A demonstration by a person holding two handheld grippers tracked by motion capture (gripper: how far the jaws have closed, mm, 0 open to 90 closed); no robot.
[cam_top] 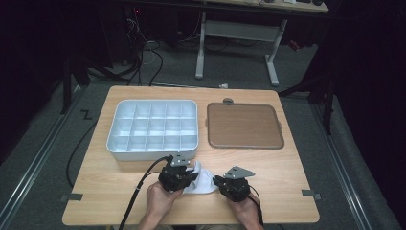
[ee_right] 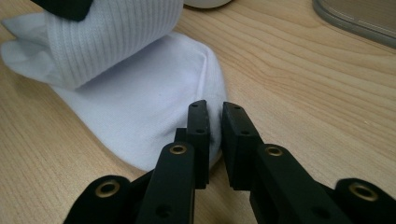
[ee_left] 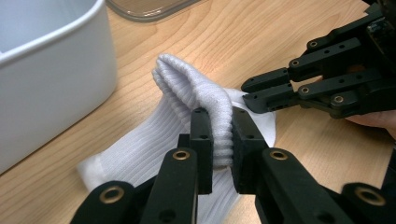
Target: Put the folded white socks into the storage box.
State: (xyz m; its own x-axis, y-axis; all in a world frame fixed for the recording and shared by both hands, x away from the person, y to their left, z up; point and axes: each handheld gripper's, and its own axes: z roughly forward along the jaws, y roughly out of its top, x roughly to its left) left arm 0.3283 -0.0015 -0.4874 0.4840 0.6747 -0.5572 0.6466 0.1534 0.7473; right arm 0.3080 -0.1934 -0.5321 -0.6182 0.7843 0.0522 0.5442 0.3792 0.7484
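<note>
White ribbed sock [cam_top: 201, 179] lies on the table [cam_top: 287, 191] near its front edge, just in front of the divided bin [cam_top: 152, 129], with the brown tray [cam_top: 244, 125] to the right. We pinch its folded cuff with the left gripper [ee_left: 223, 144], jaws nearly closed on the fabric. Our right gripper [ee_right: 215, 140] has its jaws narrowed on the sock's edge.

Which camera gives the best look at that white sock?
The left gripper view: the white sock shows its ribbed cuff folded and pinched between the jaws. The right gripper view shows the smooth end nipped at its edge. The high view shows a small white patch between both grippers.
</note>
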